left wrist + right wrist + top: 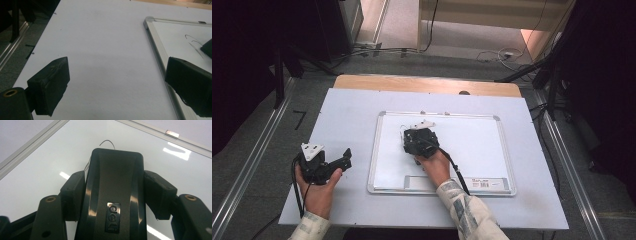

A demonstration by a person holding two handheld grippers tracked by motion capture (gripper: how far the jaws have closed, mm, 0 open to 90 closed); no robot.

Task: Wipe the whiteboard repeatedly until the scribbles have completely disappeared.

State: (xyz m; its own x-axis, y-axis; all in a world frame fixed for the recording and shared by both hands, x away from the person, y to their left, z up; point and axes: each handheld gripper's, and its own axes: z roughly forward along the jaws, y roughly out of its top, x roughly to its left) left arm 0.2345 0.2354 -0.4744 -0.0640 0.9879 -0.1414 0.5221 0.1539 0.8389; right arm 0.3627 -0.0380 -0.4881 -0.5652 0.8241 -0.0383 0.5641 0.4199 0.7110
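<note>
A white whiteboard [477,150] with a silver frame lies flat in the middle of the table. My right gripper [413,136] is over its left part, shut on a black board eraser [115,182] whose flat underside rests on the board. Both pads press on the eraser's sides in the right gripper view. A thin curved pen line [107,142] shows just beyond the eraser's far end, and the same pen line [193,42] appears in the left gripper view. My left gripper [343,159] rests on the table left of the board, open, with nothing between its fingers [50,85].
A pale sheet [342,115] covers the table, with a strip of wood [427,84] along the far edge. The whiteboard frame [156,42] runs close beside my left gripper's right jaw. A sticker [484,183] sits on the board's near edge. Cables lie on the floor beyond.
</note>
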